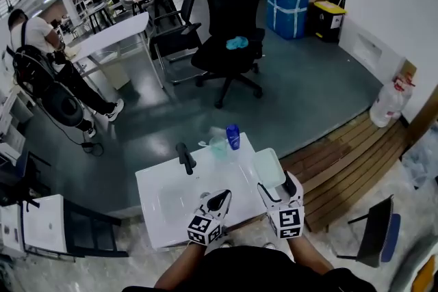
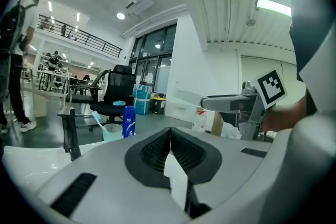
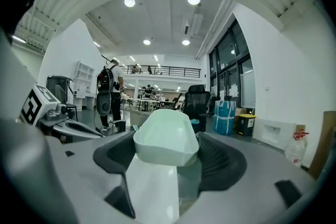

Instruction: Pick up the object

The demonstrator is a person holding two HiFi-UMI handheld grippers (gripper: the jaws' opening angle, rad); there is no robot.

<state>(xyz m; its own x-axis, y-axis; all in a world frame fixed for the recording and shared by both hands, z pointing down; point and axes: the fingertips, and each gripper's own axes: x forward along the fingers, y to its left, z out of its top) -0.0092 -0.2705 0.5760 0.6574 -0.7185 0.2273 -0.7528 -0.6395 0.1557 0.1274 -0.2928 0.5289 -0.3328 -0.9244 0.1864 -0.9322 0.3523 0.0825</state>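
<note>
Pale green dish (image 3: 165,139) sits between the jaws of my right gripper (image 1: 282,189), which is clamped on its sides. In the head view the dish (image 1: 270,167) is over the right edge of the white table (image 1: 164,205); I can't tell whether it touches the top. My left gripper (image 1: 220,200) is just beside it, near the table's front edge. Its jaws are pressed together with nothing between them, as its own view shows (image 2: 170,152).

Further back on the table:
- A blue bottle (image 1: 233,136) stands upright.
- A pale cup (image 1: 218,146) with a toothbrush in it stands just left of the bottle.
- A black upright fixture (image 1: 185,156) stands left of the cup.

None of these is between the grippers and the dish.

Beyond the table:
- A black office chair (image 1: 229,24) has a blue cloth (image 1: 237,43) on its seat.
- A blue bag (image 1: 286,5) and a yellow-lidded bin (image 1: 328,18) are by the far wall.
- Wooden planks (image 1: 349,161) lie to the right.
- A white jug (image 1: 388,102) stands against the right wall.
- A person (image 1: 34,37) is at the far left by some desks.
</note>
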